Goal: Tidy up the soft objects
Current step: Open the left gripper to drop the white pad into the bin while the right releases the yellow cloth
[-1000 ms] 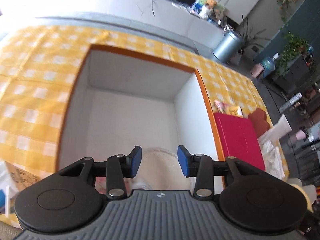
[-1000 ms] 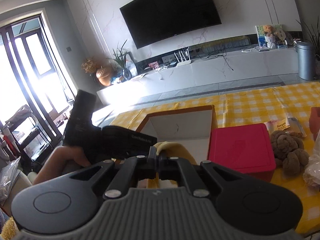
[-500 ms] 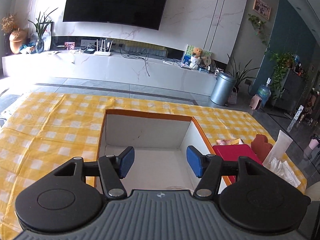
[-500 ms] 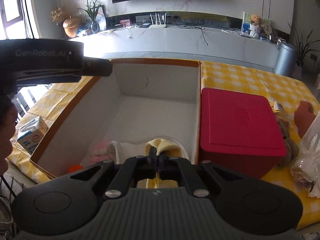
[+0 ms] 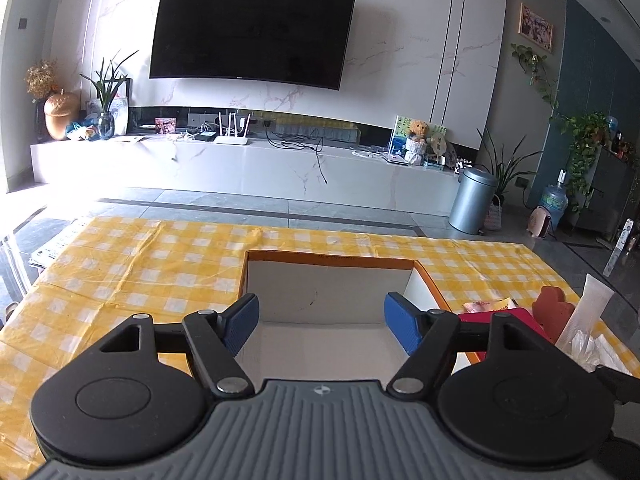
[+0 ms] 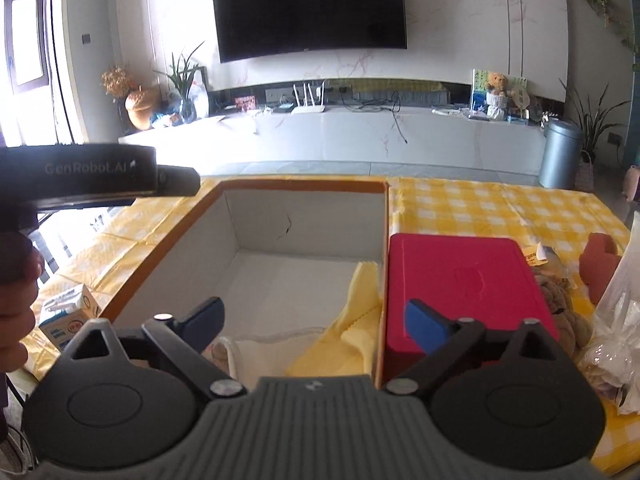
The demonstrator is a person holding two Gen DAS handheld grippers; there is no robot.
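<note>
A large cardboard box (image 6: 308,220) with an orange rim and white inside stands on the yellow checked table. A yellow cloth (image 6: 356,316) lies inside it, against its right wall, beside a cream soft item (image 6: 260,350). My right gripper (image 6: 316,320) hangs above them with its jaws opening, and its pads press on nothing. My left gripper (image 5: 320,324) hovers over the near end of the box (image 5: 332,258), jaws opening with nothing between them. From the right wrist, its black body (image 6: 100,176) shows at the upper left.
A red lidded box (image 6: 464,284) sits against the cardboard box's right side. Beyond it lie a brown knotted plush (image 6: 560,308), a dark red plush (image 6: 600,264) and a clear plastic bag (image 6: 616,340). A small milk carton (image 6: 68,316) stands left of the box, near a person's hand (image 6: 16,308).
My right gripper was shut on the yellow cloth and has opened wide, leaving the cloth in the box. My left gripper has tilted up from the box's inside and opened wider.
</note>
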